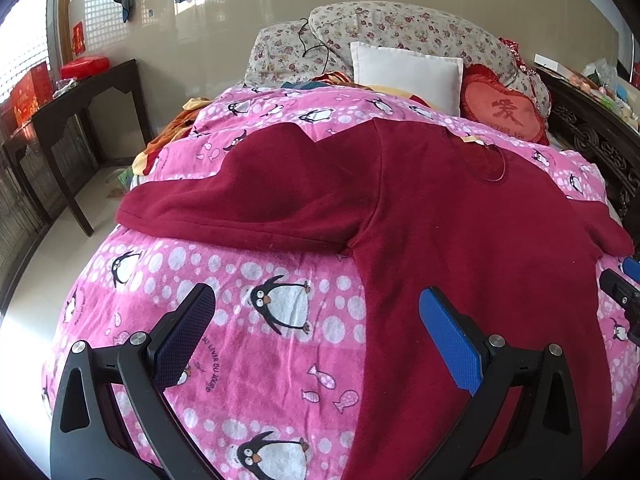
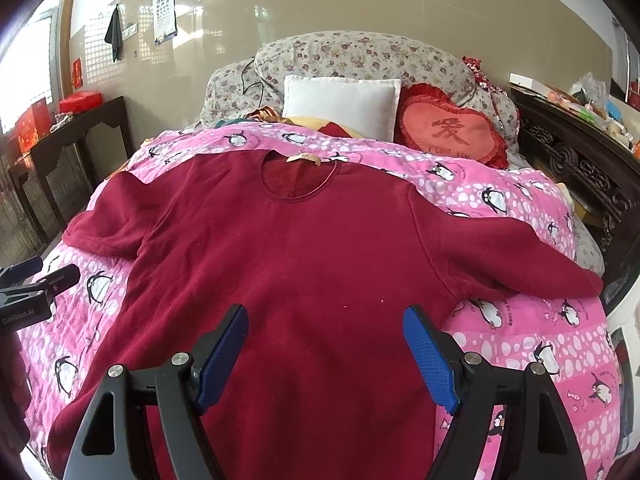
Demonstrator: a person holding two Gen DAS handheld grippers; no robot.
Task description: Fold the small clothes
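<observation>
The dark red long-sleeved top (image 2: 304, 240) lies face up and spread flat on the bed, on a pink penguin-print blanket (image 2: 520, 344), its neckline with the small tan label (image 2: 304, 158) toward the pillows and its hem toward me. Both sleeves are stretched out to the sides: the left sleeve (image 1: 240, 204) runs toward the bed's left edge, the right sleeve (image 2: 508, 248) toward the right edge. I see no fold in it yet, so I judge the folding not begun; sleeves and body are all left to do. My left gripper (image 1: 316, 328) hovers wide open over the blanket at the top's left side seam, one finger above the pink cloth and the other above the red, holding nothing. My right gripper (image 2: 324, 344) is likewise spread wide and empty, hanging over the lower middle of the top's front. Beyond the garment sit a white pillow (image 2: 340, 100), a red heart-shaped cushion (image 2: 452, 132) and floral pillows (image 2: 360, 56) at the head of the bed, with a dark wooden side table (image 1: 80, 92) off to the left.
</observation>
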